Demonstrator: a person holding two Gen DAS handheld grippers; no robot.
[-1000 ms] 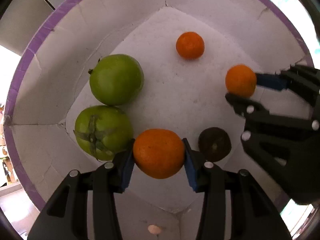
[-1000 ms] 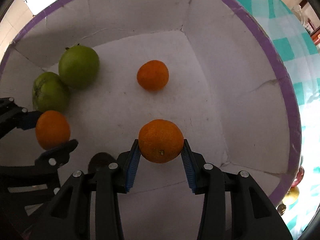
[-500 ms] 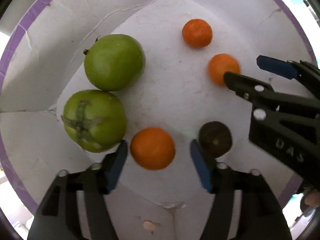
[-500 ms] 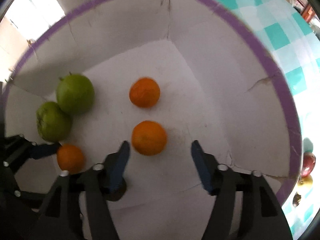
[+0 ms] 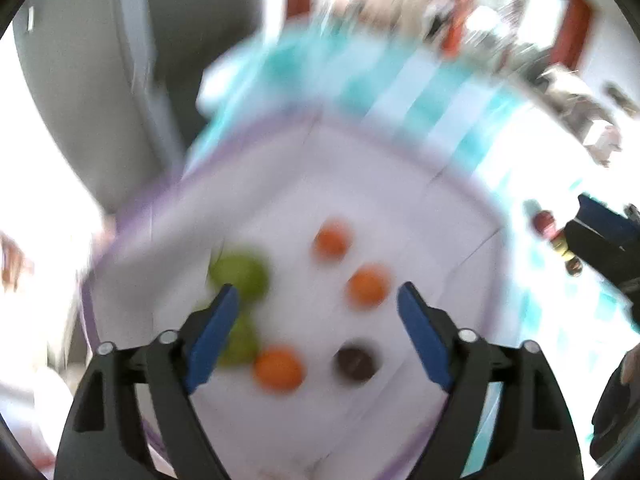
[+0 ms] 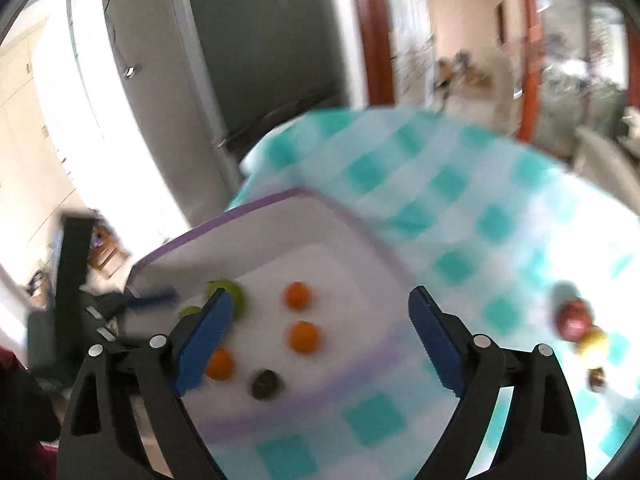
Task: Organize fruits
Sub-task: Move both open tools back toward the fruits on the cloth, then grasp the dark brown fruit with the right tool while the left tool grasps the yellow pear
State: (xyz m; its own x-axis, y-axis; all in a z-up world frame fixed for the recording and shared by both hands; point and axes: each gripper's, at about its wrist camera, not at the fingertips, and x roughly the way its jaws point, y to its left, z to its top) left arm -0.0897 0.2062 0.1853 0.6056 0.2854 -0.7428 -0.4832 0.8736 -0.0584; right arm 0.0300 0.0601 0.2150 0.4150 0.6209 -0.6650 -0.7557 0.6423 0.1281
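Note:
A white box with a purple rim point(image 5: 472, 196) point(image 6: 224, 220) sits on the checked tablecloth. Inside lie three oranges point(image 5: 278, 369) point(image 5: 367, 290) point(image 5: 331, 241), two green fruits point(image 5: 242, 274) and a dark brown fruit point(image 5: 355, 363). The same oranges point(image 6: 305, 337) show in the right wrist view. My left gripper point(image 5: 318, 336) is open and empty, high above the box. My right gripper point(image 6: 320, 338) is open and empty, also lifted above the box. Both views are blurred.
More fruit lies on the teal-and-white checked tablecloth point(image 6: 460, 208) to the right of the box: a red fruit point(image 6: 574, 316), a yellow one point(image 6: 594, 340) and a small dark one point(image 6: 596, 378). A grey fridge point(image 6: 248, 48) stands behind the table.
Both grippers let go of their oranges, which now lie in the box. Both grippers then opened wide and pulled up and back, out of the box.

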